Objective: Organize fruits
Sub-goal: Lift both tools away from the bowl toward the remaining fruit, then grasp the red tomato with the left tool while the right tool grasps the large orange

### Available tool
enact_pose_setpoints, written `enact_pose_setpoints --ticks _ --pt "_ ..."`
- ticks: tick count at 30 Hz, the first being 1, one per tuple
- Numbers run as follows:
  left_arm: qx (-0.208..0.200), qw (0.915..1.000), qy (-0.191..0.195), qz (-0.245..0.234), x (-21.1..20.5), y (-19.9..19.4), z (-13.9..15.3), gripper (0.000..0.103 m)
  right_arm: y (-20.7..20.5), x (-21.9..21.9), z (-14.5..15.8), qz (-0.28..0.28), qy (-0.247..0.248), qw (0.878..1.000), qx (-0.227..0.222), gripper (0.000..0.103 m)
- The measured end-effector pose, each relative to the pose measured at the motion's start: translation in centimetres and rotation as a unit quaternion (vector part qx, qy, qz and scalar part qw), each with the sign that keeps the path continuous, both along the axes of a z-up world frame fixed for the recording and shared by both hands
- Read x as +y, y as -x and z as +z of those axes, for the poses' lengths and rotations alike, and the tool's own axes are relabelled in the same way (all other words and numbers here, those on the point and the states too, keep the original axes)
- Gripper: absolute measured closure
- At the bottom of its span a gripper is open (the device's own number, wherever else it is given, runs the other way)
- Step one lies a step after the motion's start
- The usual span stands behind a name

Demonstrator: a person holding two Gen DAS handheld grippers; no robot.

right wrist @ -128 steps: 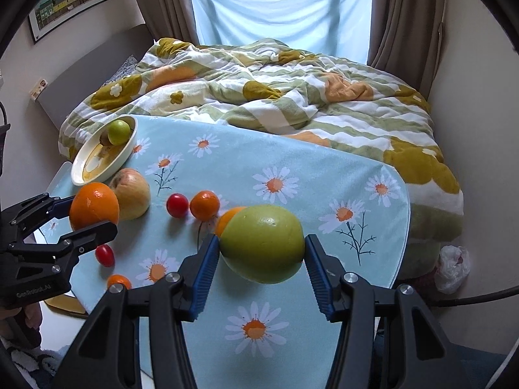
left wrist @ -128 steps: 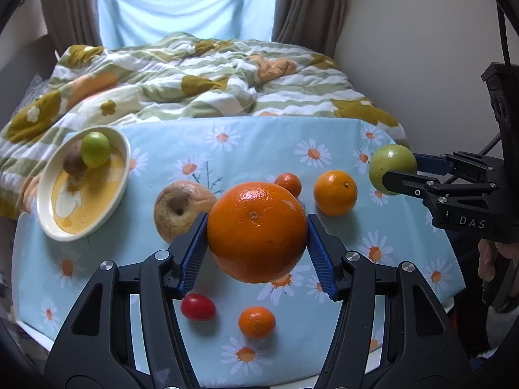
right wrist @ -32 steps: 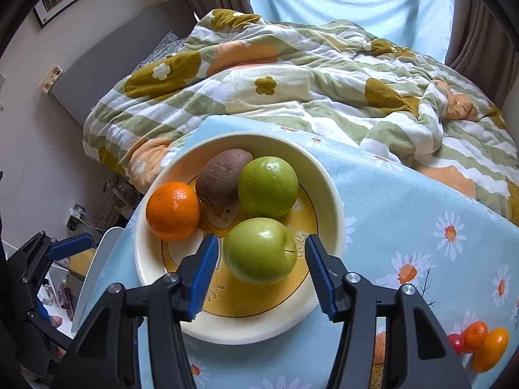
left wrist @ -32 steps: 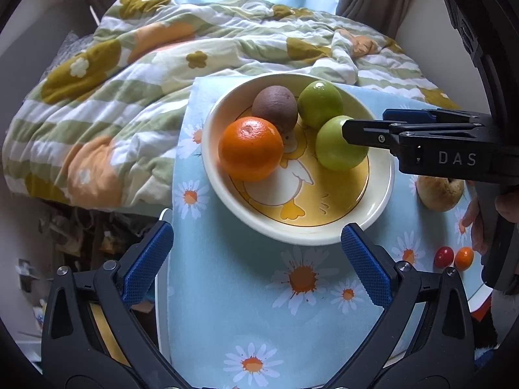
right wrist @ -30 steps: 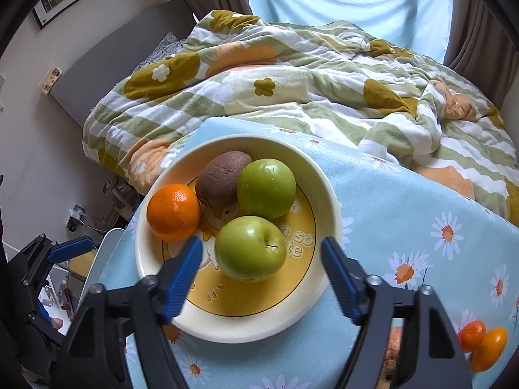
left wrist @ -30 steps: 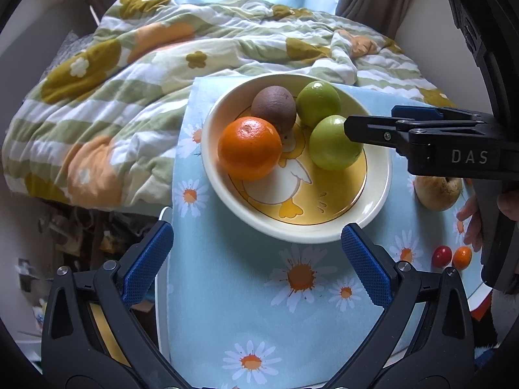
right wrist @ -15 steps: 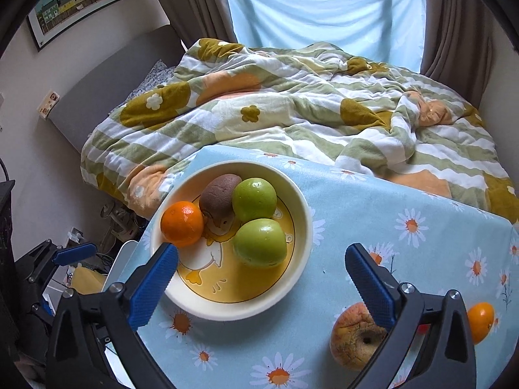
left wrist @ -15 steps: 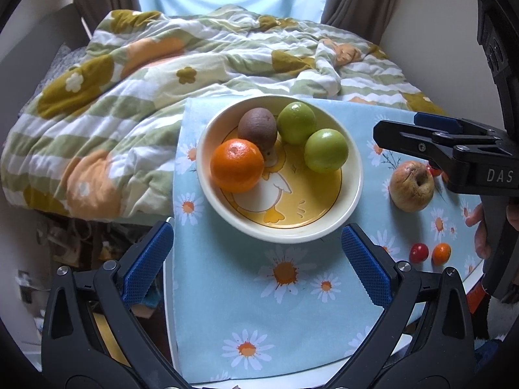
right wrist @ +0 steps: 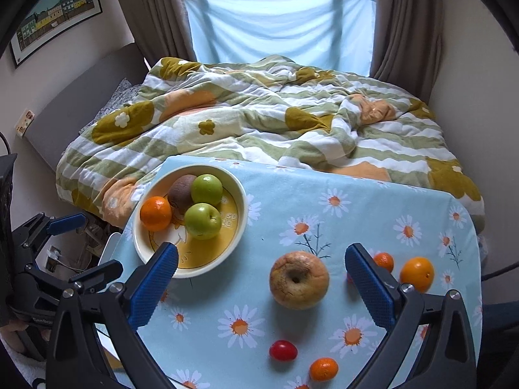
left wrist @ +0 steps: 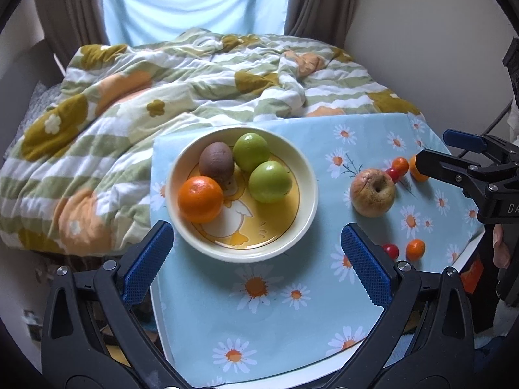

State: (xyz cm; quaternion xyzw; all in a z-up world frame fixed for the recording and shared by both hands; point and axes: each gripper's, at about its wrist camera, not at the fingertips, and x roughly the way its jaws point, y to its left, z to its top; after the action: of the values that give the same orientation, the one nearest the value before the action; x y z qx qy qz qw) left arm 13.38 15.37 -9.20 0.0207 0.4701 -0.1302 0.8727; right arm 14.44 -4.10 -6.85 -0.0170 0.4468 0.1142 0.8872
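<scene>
Right gripper, gaping, empty, above wrinkled apple.

Bare daisy-print blue tablecloth runs open from the cream bowl with yellow duck print to the far right edge. Near side is cluttered: wrinkled yellow-brown apple mid-table, small red tomato and small orange citrus near the front edge, larger round orange right. Rumpled green-striped floral duvet borders the far edge.
</scene>
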Motion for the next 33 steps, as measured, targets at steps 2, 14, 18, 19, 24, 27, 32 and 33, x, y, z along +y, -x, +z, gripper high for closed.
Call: enact_pose_setpoints --ticks 2,14,18,19,24,27,32,33 --pt "-0.002 0.9999 0.000 -0.013 -0.8 -0.1 0.2 0.000 0.8 -1.0 0.4 -0.017 0.001 1.000 -0.008 0.000" --pt "-0.005 0.9991 0.008 -0.041 -7.6 1.2 0.3 0.000 3.7 -8.4 -0.3 -0.034 -0.006 0.999 -0.008 0.000" --pt "0.000 0.9993 0.012 -0.034 -10.4 2.2 -0.5 0.000 4.1 -11.1 -1.7 -0.013 -0.009 1.000 0.002 0.000" --pt "0.002 0.9994 0.013 -0.033 -11.1 2.3 -0.8 0.000 4.2 -11.8 -2.0 -0.007 -0.007 1.000 0.003 0.000" --pt "0.024 0.9995 0.005 -0.021 -14.6 3.0 -2.9 0.002 4.0 -15.1 -3.6 0.017 -0.002 1.000 0.011 0.000" --pt "0.042 0.9991 0.010 -0.002 -16.1 3.4 -4.4 0.004 3.4 -16.8 -4.8 0.029 -0.007 0.999 0.021 0.000" --pt "0.068 0.9970 0.016 0.034 -17.9 3.9 -6.9 0.012 2.1 -18.8 -6.8 0.052 -0.009 0.998 0.034 0.001" --pt "0.071 0.9965 0.019 0.040 -18.1 4.0 -7.4 0.012 1.8 -19.1 -7.1 0.057 -0.009 0.998 0.037 0.001"
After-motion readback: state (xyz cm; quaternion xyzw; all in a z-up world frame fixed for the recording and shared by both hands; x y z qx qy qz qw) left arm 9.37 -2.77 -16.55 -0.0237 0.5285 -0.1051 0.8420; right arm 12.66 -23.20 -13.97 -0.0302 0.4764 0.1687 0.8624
